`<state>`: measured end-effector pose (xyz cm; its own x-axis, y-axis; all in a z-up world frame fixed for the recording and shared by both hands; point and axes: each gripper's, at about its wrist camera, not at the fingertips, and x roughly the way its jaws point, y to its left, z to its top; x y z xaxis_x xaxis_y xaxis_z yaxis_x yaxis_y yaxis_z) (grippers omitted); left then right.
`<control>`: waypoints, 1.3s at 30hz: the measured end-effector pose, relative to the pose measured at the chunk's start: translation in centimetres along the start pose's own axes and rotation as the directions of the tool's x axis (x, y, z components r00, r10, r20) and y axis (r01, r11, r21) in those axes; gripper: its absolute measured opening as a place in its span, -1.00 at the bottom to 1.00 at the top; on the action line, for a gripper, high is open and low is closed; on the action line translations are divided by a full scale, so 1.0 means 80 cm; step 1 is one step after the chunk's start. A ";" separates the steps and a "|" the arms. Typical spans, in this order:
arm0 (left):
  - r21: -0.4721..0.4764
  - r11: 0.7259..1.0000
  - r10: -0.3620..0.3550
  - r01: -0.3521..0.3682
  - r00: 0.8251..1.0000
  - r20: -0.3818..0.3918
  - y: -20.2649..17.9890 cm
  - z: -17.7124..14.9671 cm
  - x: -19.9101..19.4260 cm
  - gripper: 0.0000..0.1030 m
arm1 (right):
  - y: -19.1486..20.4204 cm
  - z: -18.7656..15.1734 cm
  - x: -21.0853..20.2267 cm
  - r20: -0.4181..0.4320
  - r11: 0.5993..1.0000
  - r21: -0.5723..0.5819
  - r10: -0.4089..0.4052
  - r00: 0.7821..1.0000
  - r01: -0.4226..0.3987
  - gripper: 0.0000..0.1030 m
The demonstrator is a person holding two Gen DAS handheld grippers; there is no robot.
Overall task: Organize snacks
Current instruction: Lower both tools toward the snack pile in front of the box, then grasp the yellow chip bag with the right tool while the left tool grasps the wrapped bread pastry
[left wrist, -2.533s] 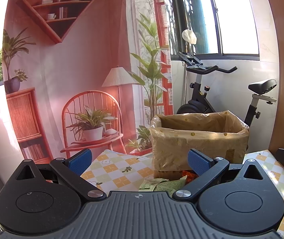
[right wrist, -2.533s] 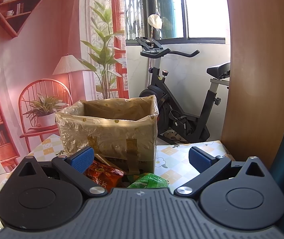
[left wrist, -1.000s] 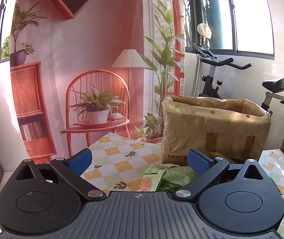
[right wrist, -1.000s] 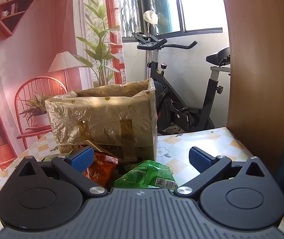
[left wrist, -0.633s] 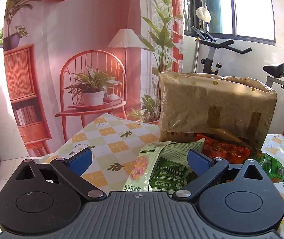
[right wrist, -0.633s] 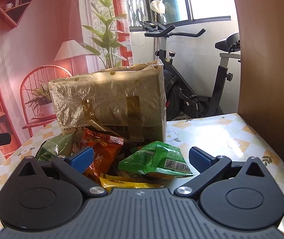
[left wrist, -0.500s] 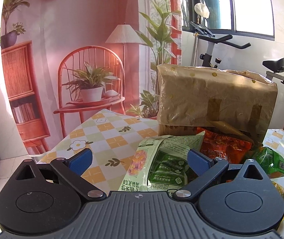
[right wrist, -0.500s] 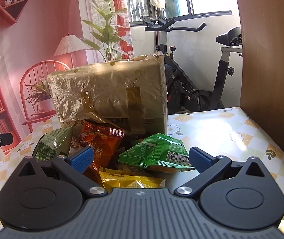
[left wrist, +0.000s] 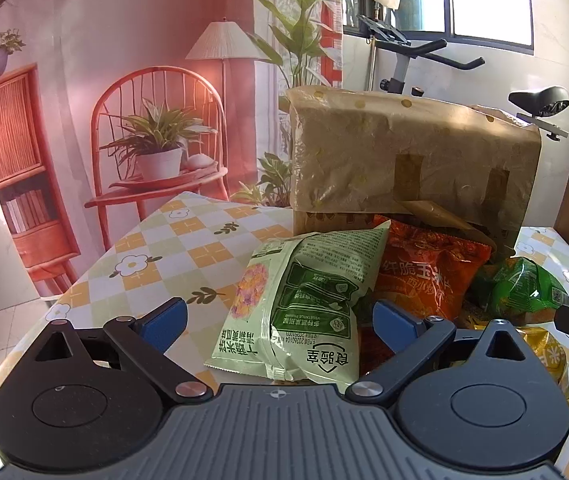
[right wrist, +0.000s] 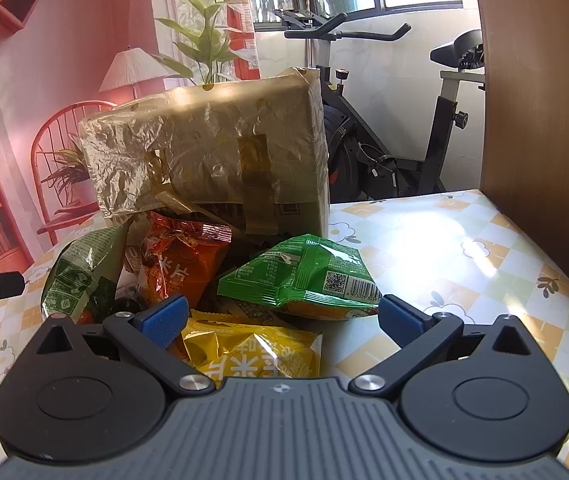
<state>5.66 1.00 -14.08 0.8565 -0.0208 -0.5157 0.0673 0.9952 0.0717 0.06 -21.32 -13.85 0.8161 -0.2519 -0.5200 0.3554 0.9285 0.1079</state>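
Snack packets are piled against the front of the paper-wrapped box [left wrist: 412, 152]: a pale green bag [left wrist: 304, 304] leftmost, an orange bag [left wrist: 428, 272] beside it. I see my left gripper [left wrist: 280, 316] spread wide around the pale bag, gripping nothing; my right gripper [right wrist: 282, 316] gapes empty over a yellow packet [right wrist: 252, 352].

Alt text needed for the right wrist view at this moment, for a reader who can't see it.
The open right gripper hangs low over a pile of snack bags on a checked tablecloth: a yellow bag nearest, a green bag and an orange bag behind. A plastic-wrapped cardboard box stands behind them.
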 end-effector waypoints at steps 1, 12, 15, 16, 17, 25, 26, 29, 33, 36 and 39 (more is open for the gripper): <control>0.003 1.000 -0.005 0.005 1.000 -0.009 -0.001 -0.001 0.001 0.88 | 0.001 -0.001 -0.001 0.003 1.000 -0.011 -0.008 1.000 0.008 1.00; 0.020 0.997 -0.066 0.068 0.994 -0.083 -0.012 -0.021 0.006 0.87 | 0.005 -0.011 0.004 -0.039 0.999 -0.038 -0.007 0.999 0.006 0.96; 0.017 0.995 -0.098 0.100 0.990 -0.104 -0.015 -0.027 0.010 0.83 | 0.007 -0.012 0.005 -0.050 0.999 -0.044 0.001 0.999 -0.003 0.95; 0.016 0.993 -0.112 0.114 0.987 -0.115 -0.017 -0.030 0.012 0.82 | 0.008 -0.012 0.007 -0.058 0.999 -0.047 0.005 0.998 -0.008 0.94; 0.014 0.992 -0.122 0.125 0.985 -0.123 -0.018 -0.031 0.013 0.79 | 0.010 -0.013 0.009 -0.066 0.999 -0.051 0.012 0.998 -0.015 0.93; 0.008 0.990 -0.138 0.140 0.980 -0.146 -0.020 -0.041 0.018 0.74 | 0.011 -0.024 0.047 -0.157 0.997 -0.018 0.077 0.985 -0.081 0.69; 0.008 0.990 -0.141 0.144 0.978 -0.151 -0.022 -0.042 0.019 0.74 | 0.008 -0.026 0.051 -0.172 0.996 0.010 0.092 0.981 -0.092 0.69; 0.024 0.988 -0.149 0.155 0.975 -0.164 -0.029 -0.047 0.021 0.75 | 0.004 -0.029 0.059 -0.201 0.992 0.060 0.119 0.972 -0.110 0.72; 0.048 0.980 -0.183 0.193 0.969 -0.169 -0.039 -0.050 0.023 0.74 | 0.005 -0.035 0.053 -0.199 0.991 0.045 0.130 0.971 -0.123 0.59; 0.046 0.975 -0.206 0.217 0.962 -0.179 -0.044 -0.050 0.027 0.74 | -0.001 -0.036 0.043 -0.183 0.990 0.049 0.138 0.973 -0.132 0.37; 0.006 0.974 -0.220 0.227 0.950 -0.222 -0.045 -0.053 0.036 0.72 | -0.006 -0.034 0.034 -0.160 0.993 0.041 0.120 0.980 -0.115 0.28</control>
<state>5.73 -2.26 -19.43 0.6851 -0.2172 -0.6954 0.2627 0.9640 -0.0423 0.84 -21.66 -17.63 0.7695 -0.0918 -0.6321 0.2774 0.9394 0.2012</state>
